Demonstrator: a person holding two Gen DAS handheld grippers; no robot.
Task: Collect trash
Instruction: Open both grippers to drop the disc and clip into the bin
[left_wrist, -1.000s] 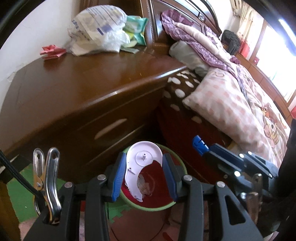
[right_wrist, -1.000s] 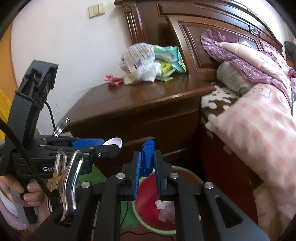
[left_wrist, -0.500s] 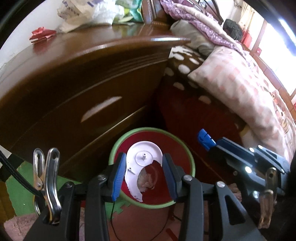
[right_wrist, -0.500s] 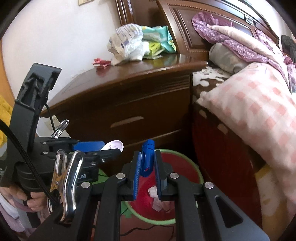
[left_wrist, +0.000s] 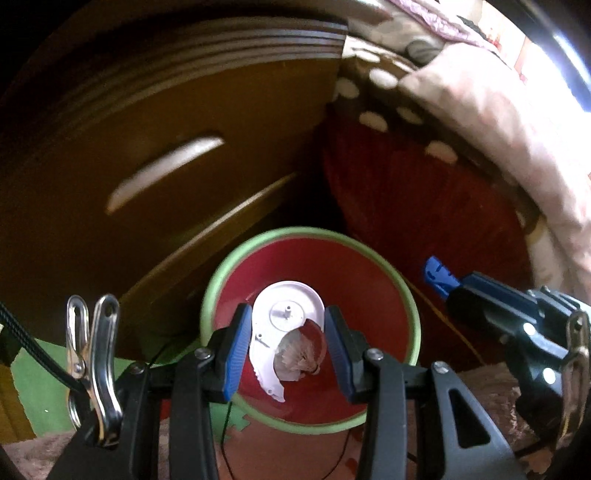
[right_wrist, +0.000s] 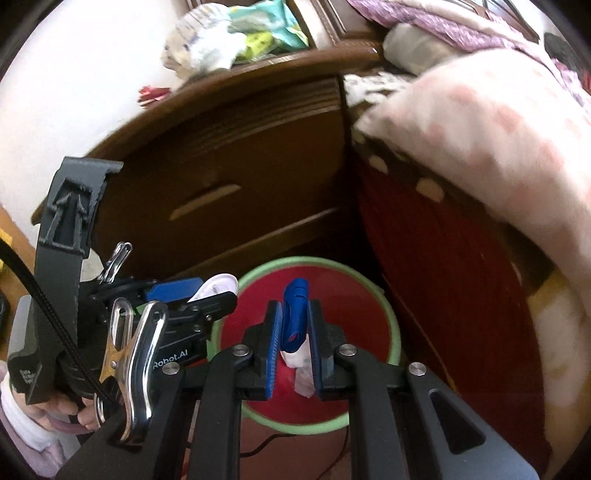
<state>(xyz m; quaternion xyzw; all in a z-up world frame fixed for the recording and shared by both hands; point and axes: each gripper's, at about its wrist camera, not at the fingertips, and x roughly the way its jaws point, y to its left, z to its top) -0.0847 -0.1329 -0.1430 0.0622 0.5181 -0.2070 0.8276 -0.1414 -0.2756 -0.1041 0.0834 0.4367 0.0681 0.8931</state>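
Both grippers have dropped lower vs a sec ago: nightstand top is gone from the left cam, and the bin (left_wrist: 369, 258) now fills the lower middle of the frame, w/ the drawer front (left_wrist: 166, 177) looming above it.

Left gripper (left_wrist: 288, 343) points down into the bin mouth, fingers clamped on a broken white plastic disc (left_wrist: 284, 314) that sits right over the red inside, crumpled tissue (left_wrist: 299, 362) at the bottom.

Right gripper (right_wrist: 293, 339) hangs over the same bin (right_wrist: 391, 317), angled down too, fingers pinched tight on a blue plastic piece (right_wrist: 295, 310), upright between them.
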